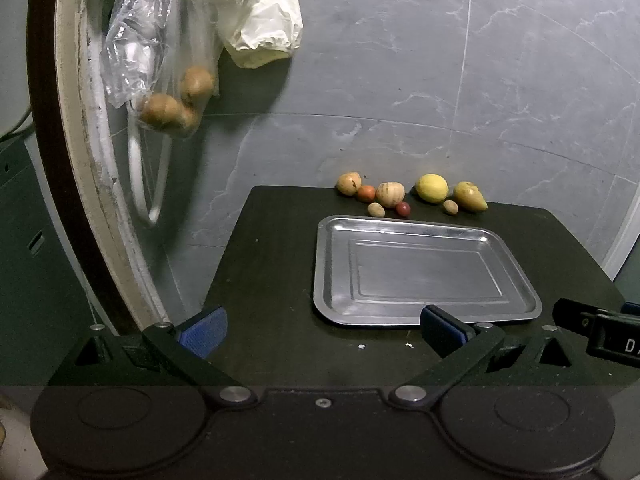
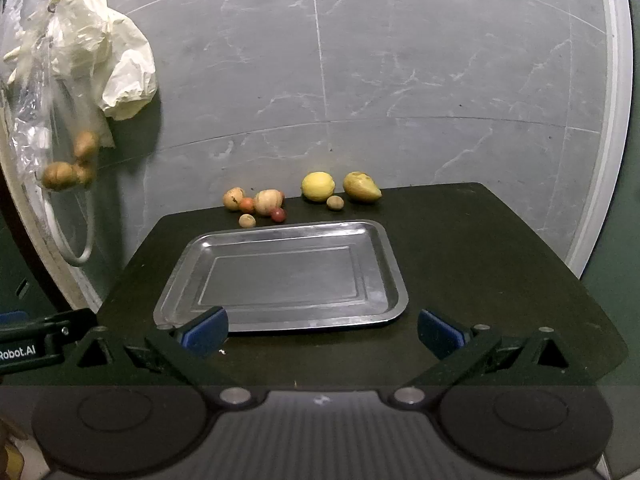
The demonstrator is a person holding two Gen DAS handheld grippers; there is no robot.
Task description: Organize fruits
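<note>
1. Left gripper (image 1: pixel 322 332) is hovering over the near edge of the dark table (image 1: pixel 272 280) – jaws spread wide, gripping nothing.
2. Right gripper (image 2: pixel 322 330) is sitting likewise at the near edge, wide apart and empty; the tray's near rim is lying between its blue pads (image 2: pixel 206 332).
3. Steel tray (image 2: pixel 384 280) is lying flat mid-table with nothing in it.
4. Fruits are lining the far table edge at 12 o'clock from the tray, against the grey wall: a left cluster – tan fruit (image 2: pixel 234 198), orange one (image 2: pixel 247 204), striped pale one (image 2: pixel 267 201), red one (image 2: pixel 278 214), small beige one (image 2: pixel 247 221); then to the right a lemon (image 2: pixel 318 186), small brown nut-like piece (image 2: pixel 335 202), and a pear-shaped fruit (image 2: pixel 361 187).
5. Plastic bags (image 1: pixel 160 40) holding brown fruit are hanging at 10 o'clock, off the table.
6. Judging: sorting isn't started yet; this looks like the approach step.
7. Next move is probably calling for one gripper reaching over the tray to 12 o'clock, closing on a single fruit. The cluster pieces are touching, so nudging neighbours off the far edge is the risk.
</note>
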